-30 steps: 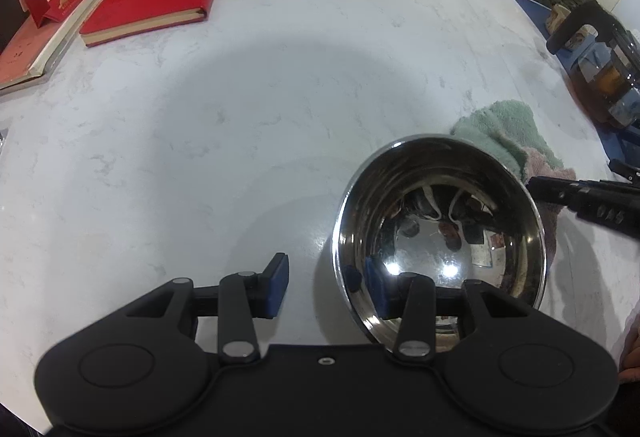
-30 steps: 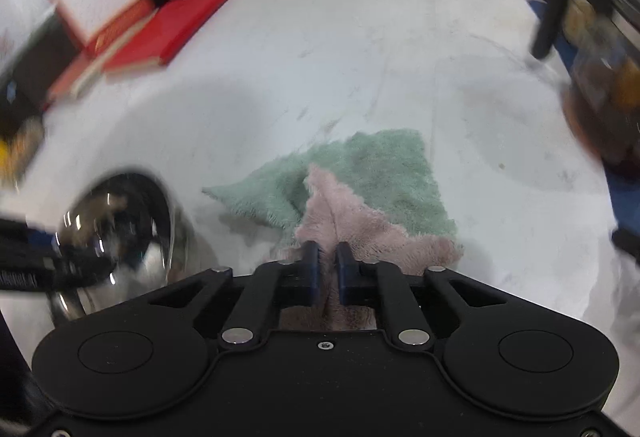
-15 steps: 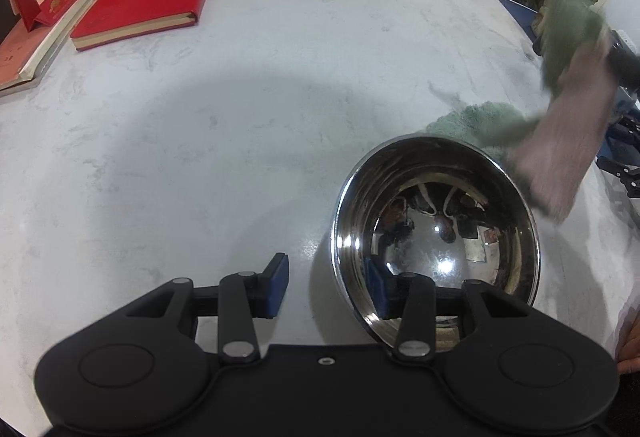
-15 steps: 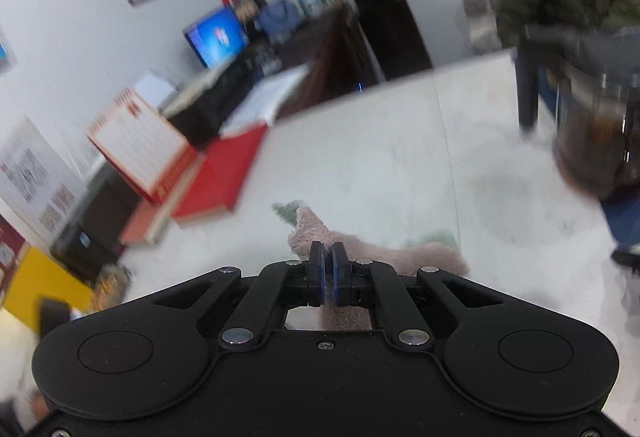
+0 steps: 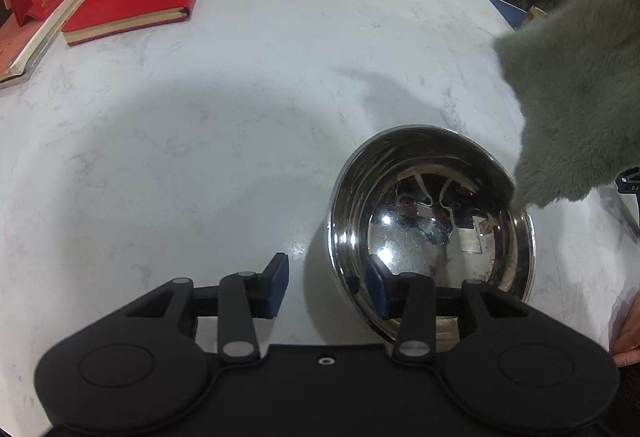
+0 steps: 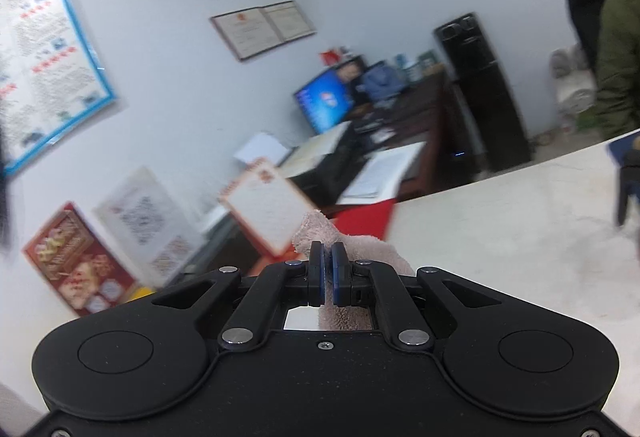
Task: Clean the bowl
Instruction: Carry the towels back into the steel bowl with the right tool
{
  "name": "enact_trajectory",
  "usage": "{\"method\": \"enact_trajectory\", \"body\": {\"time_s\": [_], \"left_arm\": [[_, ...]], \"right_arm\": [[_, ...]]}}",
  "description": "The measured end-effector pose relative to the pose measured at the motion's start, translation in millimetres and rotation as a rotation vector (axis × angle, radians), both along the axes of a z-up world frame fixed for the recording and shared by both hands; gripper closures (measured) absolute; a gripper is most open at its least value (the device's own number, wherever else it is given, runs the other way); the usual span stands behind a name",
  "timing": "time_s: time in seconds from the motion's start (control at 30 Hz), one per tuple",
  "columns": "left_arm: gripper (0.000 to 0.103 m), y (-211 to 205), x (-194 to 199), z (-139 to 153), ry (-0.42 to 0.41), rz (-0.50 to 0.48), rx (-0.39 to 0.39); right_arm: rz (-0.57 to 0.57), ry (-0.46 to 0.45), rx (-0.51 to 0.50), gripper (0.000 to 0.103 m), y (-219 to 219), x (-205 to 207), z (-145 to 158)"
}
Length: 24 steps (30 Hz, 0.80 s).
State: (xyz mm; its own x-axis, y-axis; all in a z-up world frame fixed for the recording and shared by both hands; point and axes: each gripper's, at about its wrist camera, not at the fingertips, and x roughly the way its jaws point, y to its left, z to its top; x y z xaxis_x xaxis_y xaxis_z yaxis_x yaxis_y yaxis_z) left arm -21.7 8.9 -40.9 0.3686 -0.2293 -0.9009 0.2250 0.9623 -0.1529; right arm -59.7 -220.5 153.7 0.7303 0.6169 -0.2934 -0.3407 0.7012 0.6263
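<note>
Two tongs: left tongs (image 5: 326, 287) parted astride the bowl (image 5: 432, 221) rim; right tongs (image 6: 327, 273) clamped on cloth (image 6: 352, 245).

Bright even light, soft tabletop shadows, fisheye-bent edges, right view motion-blurred

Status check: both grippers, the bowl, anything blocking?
Left gripper straddles bowl rim, jaws apart. Right gripper shut on cloth, cloth hanging over bowl's far edge. Nothing blocking.
</note>
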Motion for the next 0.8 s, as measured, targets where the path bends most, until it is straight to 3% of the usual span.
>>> {"method": "enact_trajectory", "body": {"time_s": [0.13,0.2,0.33,0.4,0.5,0.63,0.8], "left_arm": [[0.063,1.0,0.8,-1.6,0.011,0.018,0.004],[0.063,1.7,1.4,-1.7,0.014,0.022,0.003],[0.063,1.3,3.1,-1.2,0.025,0.033,0.009],[0.063,-1.2,3.8,-0.3,0.031,0.040,0.023],[0.063,-5.4,3.1,1.4,0.035,0.047,0.048],[0.063,-9.9,4.1,4.3,0.036,0.071,0.088],[0.064,-10.5,2.5,8.0,0.036,0.089,0.105]], "right_arm": [[0.049,0.075,0.020,0.100,2.5,7.2,-17.8],[0.086,0.158,-0.018,0.100,6.8,17.9,-45.9],[0.129,0.267,-0.172,0.100,16.5,33.6,-95.6],[0.181,0.301,-0.347,0.099,28.7,42.1,-124.5],[0.227,0.303,-0.449,0.097,34.5,46.1,-140.2],[0.279,0.212,-0.464,0.094,35.6,48.4,-128.2],[0.419,0.169,-0.564,0.093,59.3,58.0,-146.8]]}}
